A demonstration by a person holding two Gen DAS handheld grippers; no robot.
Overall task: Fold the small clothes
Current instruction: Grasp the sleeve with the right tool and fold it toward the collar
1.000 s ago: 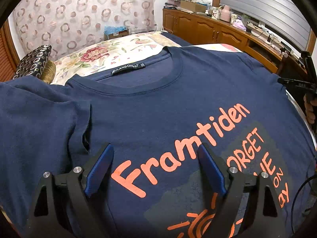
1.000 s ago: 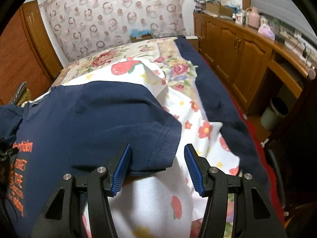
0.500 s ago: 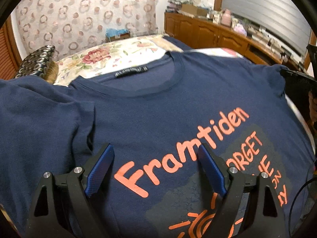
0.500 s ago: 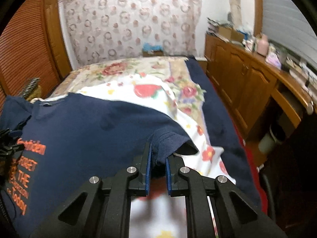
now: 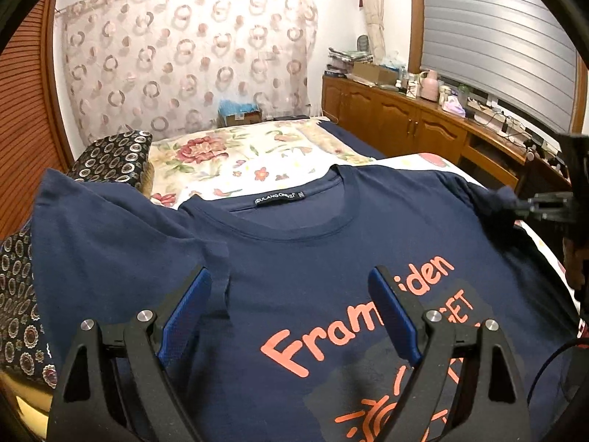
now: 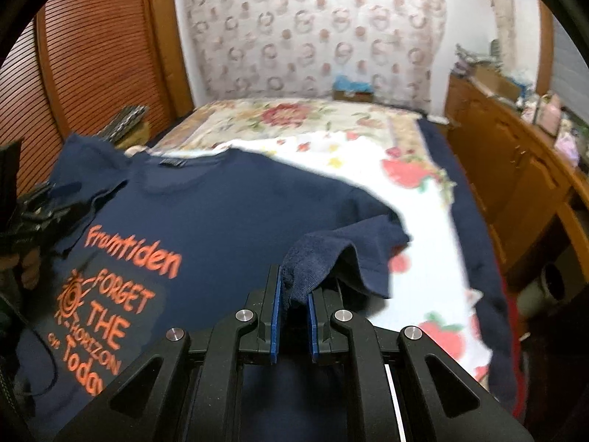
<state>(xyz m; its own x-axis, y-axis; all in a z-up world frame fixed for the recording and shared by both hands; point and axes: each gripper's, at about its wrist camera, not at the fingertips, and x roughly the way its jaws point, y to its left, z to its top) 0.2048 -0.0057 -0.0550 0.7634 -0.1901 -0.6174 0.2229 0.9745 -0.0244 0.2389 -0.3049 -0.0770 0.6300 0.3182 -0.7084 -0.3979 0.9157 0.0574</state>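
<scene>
Folding begins at the sleeve: our right gripper [image 6: 292, 304], jaws just closed, is clamped on the sleeve hem [image 6: 316, 258] at lower centre of the right wrist view, while our left gripper [image 5: 291, 316] hangs with jaws wide apart above the navy T-shirt [image 5: 331, 243] spread on the floral bed [image 5: 228, 154]. We judge a low, taut carry toward the print will keep the crease straight.

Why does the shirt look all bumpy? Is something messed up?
The T-shirt isn't flat. One sleeve is bunched up, pinched in the right gripper. The other sleeve is flopped over a patterned cushion. Nothing looks torn or spilled.
</scene>
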